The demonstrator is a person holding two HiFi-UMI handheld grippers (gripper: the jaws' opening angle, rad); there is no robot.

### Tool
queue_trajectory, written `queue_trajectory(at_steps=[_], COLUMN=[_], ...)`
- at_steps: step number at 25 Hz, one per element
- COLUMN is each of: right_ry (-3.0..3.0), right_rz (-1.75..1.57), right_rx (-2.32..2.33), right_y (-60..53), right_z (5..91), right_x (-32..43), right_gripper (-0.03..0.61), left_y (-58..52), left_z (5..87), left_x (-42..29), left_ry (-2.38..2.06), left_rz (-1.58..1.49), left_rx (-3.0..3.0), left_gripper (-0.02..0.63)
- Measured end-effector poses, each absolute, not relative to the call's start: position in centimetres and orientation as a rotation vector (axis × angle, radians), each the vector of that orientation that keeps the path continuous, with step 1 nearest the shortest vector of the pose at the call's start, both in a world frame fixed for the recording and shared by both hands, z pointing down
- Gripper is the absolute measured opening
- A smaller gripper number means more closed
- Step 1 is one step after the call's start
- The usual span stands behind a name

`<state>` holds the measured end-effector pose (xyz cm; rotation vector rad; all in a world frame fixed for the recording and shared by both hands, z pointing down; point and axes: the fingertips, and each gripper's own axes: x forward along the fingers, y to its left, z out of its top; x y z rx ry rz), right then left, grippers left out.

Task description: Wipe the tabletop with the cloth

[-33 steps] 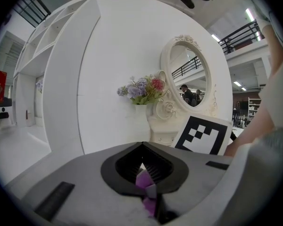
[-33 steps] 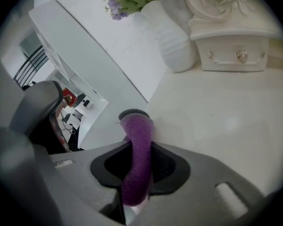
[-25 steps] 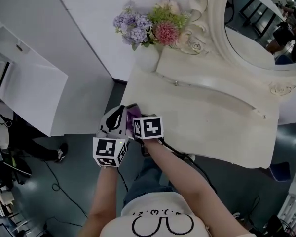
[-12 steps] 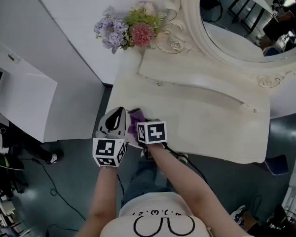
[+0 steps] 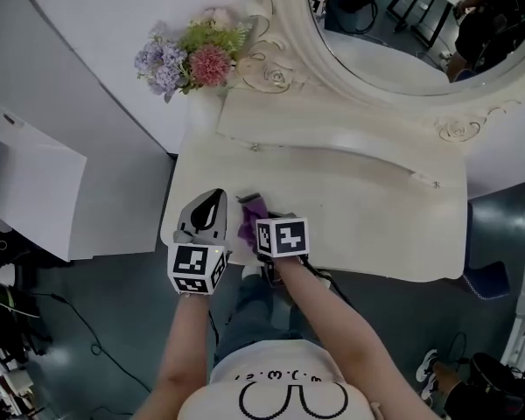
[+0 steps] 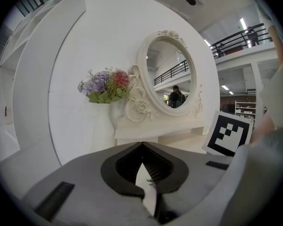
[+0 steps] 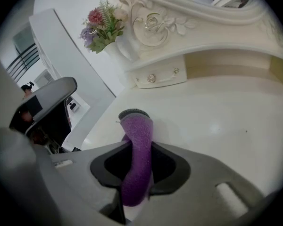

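Note:
A purple cloth (image 5: 248,216) (image 7: 137,126) lies near the front left of the cream tabletop (image 5: 367,208) (image 7: 217,112). My right gripper (image 5: 261,226) (image 7: 137,147) is shut on the cloth, and a fold of it stands up between the jaws. Just left of it, my left gripper (image 5: 213,196) (image 6: 142,146) hangs over the table's front left corner. Its jaws meet at the tips with no cloth clearly between them. The right gripper's marker cube (image 6: 228,134) shows at the right in the left gripper view.
A vase of purple and pink flowers (image 5: 188,59) stands at the back left. A raised drawer shelf (image 5: 332,138) and an oval mirror (image 5: 394,33) run along the back. A white cabinet (image 5: 26,191) stands left of the table. Cables lie on the dark floor (image 5: 96,339).
Both grippers and the cloth have shifted right from the table's left edge, further onto the top. The head view has swung left, showing more of the table's right side.

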<state>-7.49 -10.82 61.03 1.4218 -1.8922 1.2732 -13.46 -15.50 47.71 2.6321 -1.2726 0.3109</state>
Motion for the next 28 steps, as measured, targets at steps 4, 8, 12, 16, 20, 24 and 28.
queue_trajectory(at_steps=[4, 8, 12, 16, 20, 24, 28], right_ry=[-1.880, -1.872, -1.860, -1.844, -1.828, -1.815, -1.802], right_rz=[1.263, 1.269, 1.256, 1.251, 1.259, 1.255, 1.264], right_rx=[1.429, 1.436, 1.446, 1.466, 1.498, 1.512, 1.540], right_y=[-9.6, -8.3, -7.0, -5.7, -4.3, -3.2, -1.9], right_z=[61.0, 61.0, 60.9, 60.8, 61.0, 61.0, 60.9], right_x=[-4.5, -1.4, 1.8, 5.1, 8.3, 10.8, 13.4], right_gripper=[0.097, 0.097, 0.097, 0.098, 0.098, 0.098, 0.098], left_y=[-15.3, -14.7, -14.0, -13.5, -12.9, -12.4, -11.7], left_z=[47.7, 47.8, 47.9, 48.0, 48.2, 48.4, 48.5], left_x=[-11.2, -8.4, -5.7, -3.4, -1.0, 1.4, 3.9], left_ry=[-1.245, -1.209, -1.165, -1.129, -1.089, -1.055, -1.016], left_rz=[0.316, 0.319, 0.333, 0.351, 0.361, 0.366, 0.365], left_rx=[2.646, 2.665, 2.684, 2.701, 2.723, 2.735, 2.754], left_gripper=[-0.003, -0.003, -0.003, -0.003, -0.003, -0.003, -0.003])
